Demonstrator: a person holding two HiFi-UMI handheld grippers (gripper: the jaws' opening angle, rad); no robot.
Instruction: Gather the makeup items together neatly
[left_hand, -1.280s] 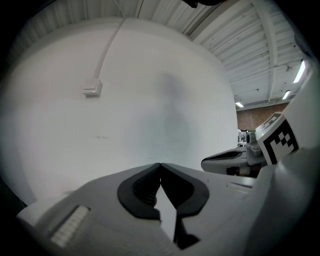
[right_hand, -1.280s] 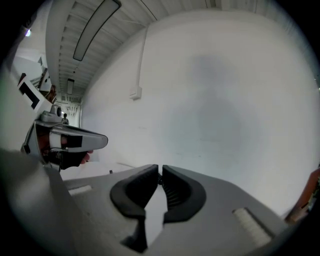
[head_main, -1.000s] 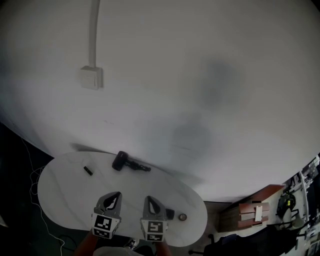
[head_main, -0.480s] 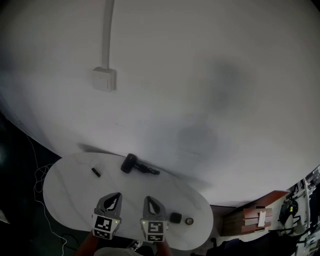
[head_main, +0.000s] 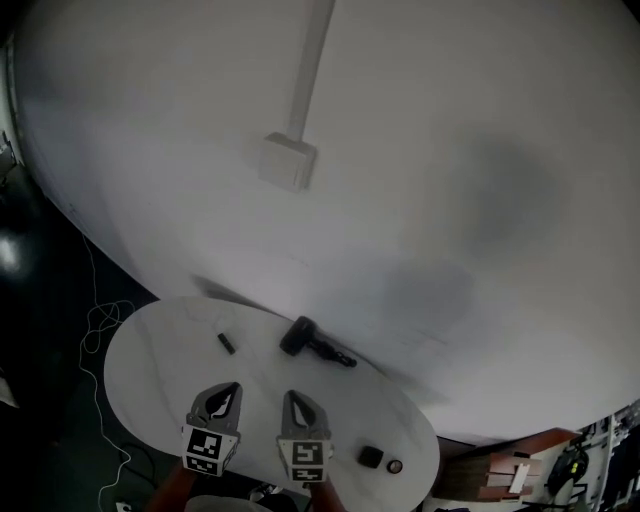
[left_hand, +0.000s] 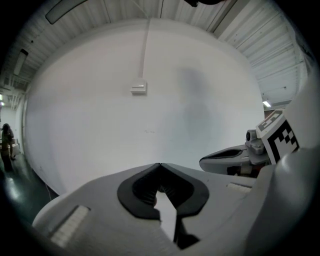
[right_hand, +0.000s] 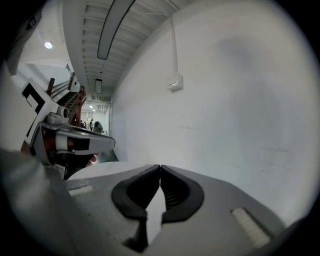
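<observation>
From the head view, the white table (head_main: 140, 370) sits low in the picture in front of a pale wall (head_main: 450, 150). The makeup items lie scattered on it. A small dark tube (head_main: 227, 343) is toward the far left. Right of it, near the far edge, is what looks like a black brush (head_main: 300, 336). A dark compact (head_main: 371, 457) and a small round pot (head_main: 395, 466) sit just beside each other at the near right, well apart from the other two. The left gripper (head_main: 230, 390) and right gripper (head_main: 289, 398) hang side by side over the near edge, touching none of the items.

In the left gripper view, the jaws are pressed together at the tips with nothing between them. The right gripper (left_hand: 232, 157) shows off to the side, and a wall box (left_hand: 138, 89) is ahead.

In the right gripper view, its jaws are likewise closed and empty. The left gripper (right_hand: 82, 142) shows beside it.
</observation>
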